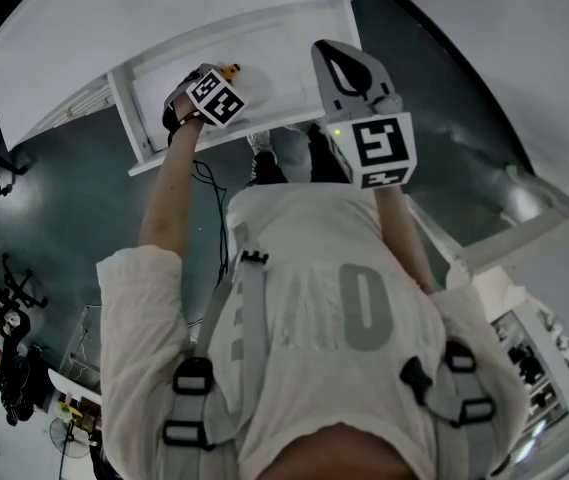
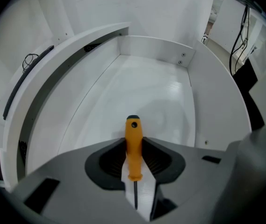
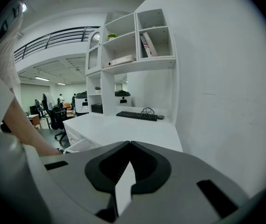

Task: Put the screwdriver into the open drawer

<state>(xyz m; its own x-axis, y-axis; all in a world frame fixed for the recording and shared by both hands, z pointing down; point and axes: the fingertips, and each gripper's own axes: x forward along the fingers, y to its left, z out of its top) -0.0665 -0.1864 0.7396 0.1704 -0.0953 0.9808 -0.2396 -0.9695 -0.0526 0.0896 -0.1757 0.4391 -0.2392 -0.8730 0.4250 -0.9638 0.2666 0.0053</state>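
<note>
My left gripper [image 2: 133, 148] points steeply down into the open white drawer [image 2: 189, 85], shut on the orange-handled screwdriver [image 2: 133, 141]. The handle sticks out past the jaw tips over the drawer floor, and the thin shaft runs back between the jaws. In the head view the left gripper [image 1: 214, 90] hangs inside the drawer [image 1: 149, 73] with the screwdriver's orange handle [image 1: 231, 69] showing beside the marker cube. My right gripper [image 1: 347, 72] is held up near the drawer's right end; in the right gripper view the right gripper [image 3: 130, 146] is shut with nothing between the jaws, facing a white desk [image 3: 123, 127].
The drawer's floor is bare white. Its front panel [image 1: 224, 138] faces me, and the desk top [image 1: 164, 3] lies beyond it. In the right gripper view a keyboard [image 3: 136, 116] lies on the desk under white shelves [image 3: 133, 41]. A wall [image 3: 217, 92] stands close on the right.
</note>
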